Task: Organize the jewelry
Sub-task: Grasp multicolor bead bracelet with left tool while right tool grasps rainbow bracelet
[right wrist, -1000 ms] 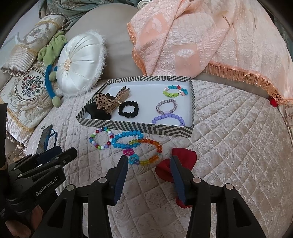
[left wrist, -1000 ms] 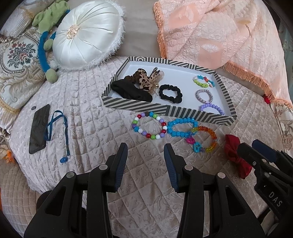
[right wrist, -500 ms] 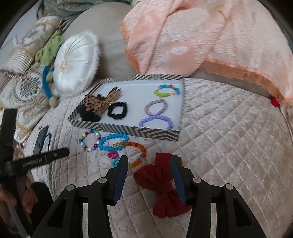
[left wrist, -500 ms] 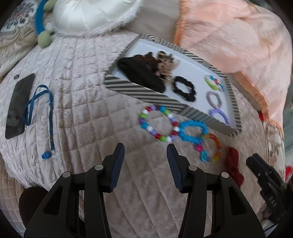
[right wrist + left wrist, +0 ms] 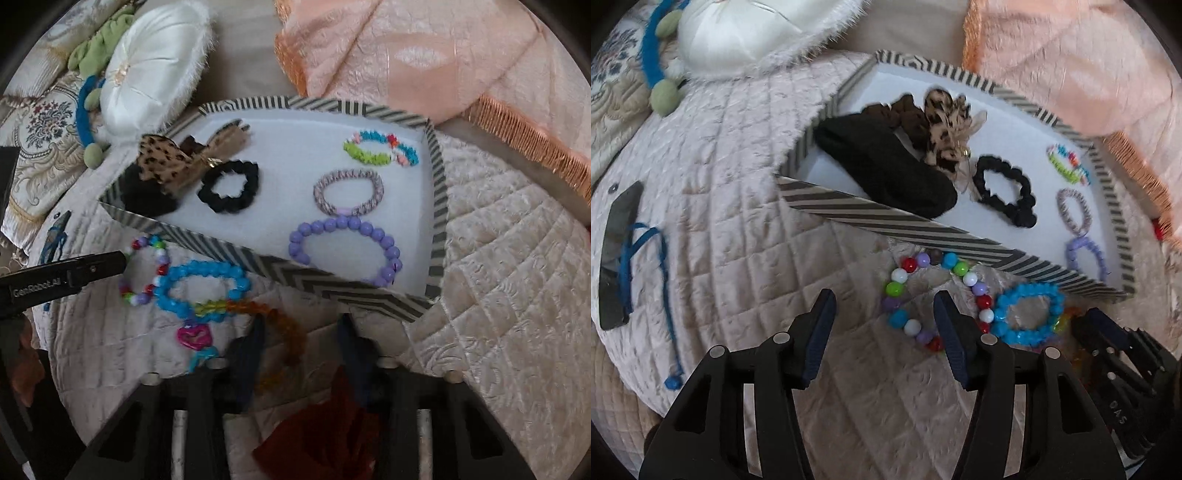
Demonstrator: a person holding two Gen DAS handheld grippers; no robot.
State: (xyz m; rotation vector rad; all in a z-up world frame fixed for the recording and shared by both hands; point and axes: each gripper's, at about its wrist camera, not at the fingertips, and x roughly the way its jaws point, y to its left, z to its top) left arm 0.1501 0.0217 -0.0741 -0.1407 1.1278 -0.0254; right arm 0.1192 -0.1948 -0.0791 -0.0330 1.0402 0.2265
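Left wrist view: the left gripper (image 5: 882, 310) is spread wide and holds nothing. It hangs low over the quilt (image 5: 738, 221), just short of the striped tray (image 5: 886, 225). The multicolour bead bracelet (image 5: 934, 295) lies flat on the quilt, forward and to the right of the gap. The right finger (image 5: 951, 339) overlaps the near right arc of the ring; the left finger stands over bare quilt. To straddle one side of the ring, the gripper probably needs a small shift to the right. The blue bead bracelet (image 5: 1028, 314) lies further right, touching the multicolour one, with the right gripper (image 5: 1108, 339) beside it.

Right wrist view: the right gripper (image 5: 303, 328) is also spread and grips nothing. Its left finger crosses the amber bead bracelet (image 5: 280, 325), which trails from the blue bead bracelet (image 5: 201, 291) toward the camera. A red bow (image 5: 317, 435) lies on the quilt under the gripper body. The tray wall is directly ahead; the purple bead bracelet (image 5: 343, 251) lies inside.

The left gripper is nearer the multicolour ring; the right is nearer the amber one. Both lie outside the tray, on its near side.
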